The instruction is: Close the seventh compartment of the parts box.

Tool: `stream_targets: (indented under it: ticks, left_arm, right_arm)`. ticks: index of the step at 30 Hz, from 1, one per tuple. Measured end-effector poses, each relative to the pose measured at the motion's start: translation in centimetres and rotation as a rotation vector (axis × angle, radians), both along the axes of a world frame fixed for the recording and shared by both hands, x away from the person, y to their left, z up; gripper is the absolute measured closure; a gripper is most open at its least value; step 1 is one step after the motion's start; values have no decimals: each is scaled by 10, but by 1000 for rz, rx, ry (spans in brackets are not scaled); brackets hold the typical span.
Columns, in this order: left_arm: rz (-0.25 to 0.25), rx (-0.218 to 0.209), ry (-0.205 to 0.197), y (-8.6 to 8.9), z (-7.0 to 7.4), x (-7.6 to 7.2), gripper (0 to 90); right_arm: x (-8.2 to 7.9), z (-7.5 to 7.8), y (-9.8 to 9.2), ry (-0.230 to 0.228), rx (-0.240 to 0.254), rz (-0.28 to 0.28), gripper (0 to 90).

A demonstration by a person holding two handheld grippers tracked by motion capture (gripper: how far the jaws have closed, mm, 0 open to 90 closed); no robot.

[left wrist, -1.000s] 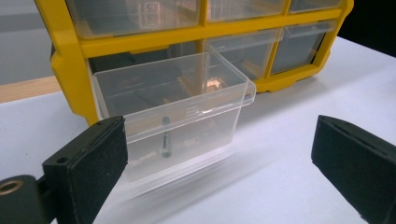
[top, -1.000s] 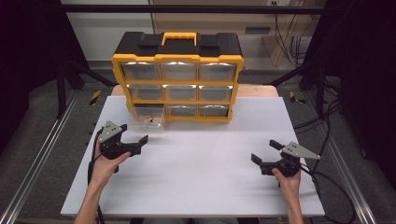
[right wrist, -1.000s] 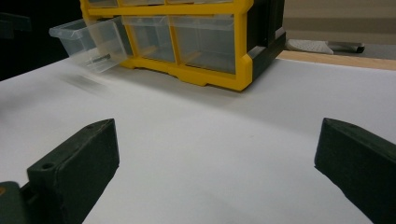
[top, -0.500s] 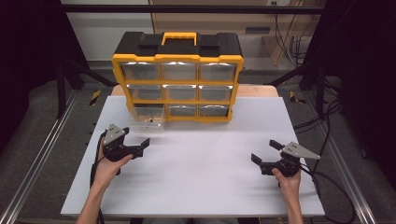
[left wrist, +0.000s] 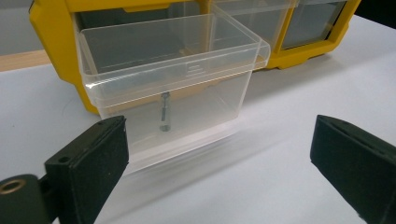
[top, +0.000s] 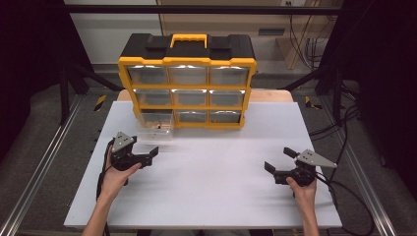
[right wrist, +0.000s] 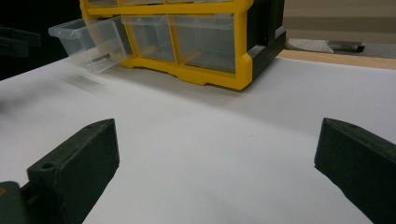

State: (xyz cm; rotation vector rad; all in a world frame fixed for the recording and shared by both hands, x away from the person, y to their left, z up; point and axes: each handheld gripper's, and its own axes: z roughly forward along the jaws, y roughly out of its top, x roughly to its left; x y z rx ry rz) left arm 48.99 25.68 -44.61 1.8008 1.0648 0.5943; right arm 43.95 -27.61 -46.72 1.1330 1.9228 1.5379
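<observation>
A yellow and black drawer cabinet (top: 187, 81) stands at the back of the white table (top: 211, 182). Its bottom-left clear drawer (top: 156, 126) is pulled out; in the left gripper view this drawer (left wrist: 173, 79) holds a small screw (left wrist: 164, 112). My left gripper (top: 147, 156) is open just in front of the drawer, its jaws wide apart and holding nothing. At the table's right my right gripper (top: 279, 162) is also open and empty, facing the cabinet (right wrist: 205, 42) from a distance, with the drawer (right wrist: 88, 42) at its far left.
Cables (top: 344, 196) trail off the table's right side. Metal rails (top: 44, 162) run along both sides of the table. A wooden strip (right wrist: 336, 58) lies behind the white board.
My left gripper has drawn back slightly toward the person, away from the pulled-out drawer. The right gripper has stayed still.
</observation>
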Motion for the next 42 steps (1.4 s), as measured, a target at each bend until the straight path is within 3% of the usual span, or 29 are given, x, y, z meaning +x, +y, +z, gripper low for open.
stream_targets:
  ticks: [6, 21, 42]
  left_arm:
    - [10, 0, 3, 1, -2, 1, 97]
    - [43, 0, 3, 2, -7, 4, 311]
    - [20, 6, 3, 5, -11, 9, 652]
  right_arm:
    - [0, 0, 0, -1, -1, 0, 6]
    - [0, -1, 1, 5, -5, 3, 7]
    - [0, -1, 0, 7, -3, 4, 7]
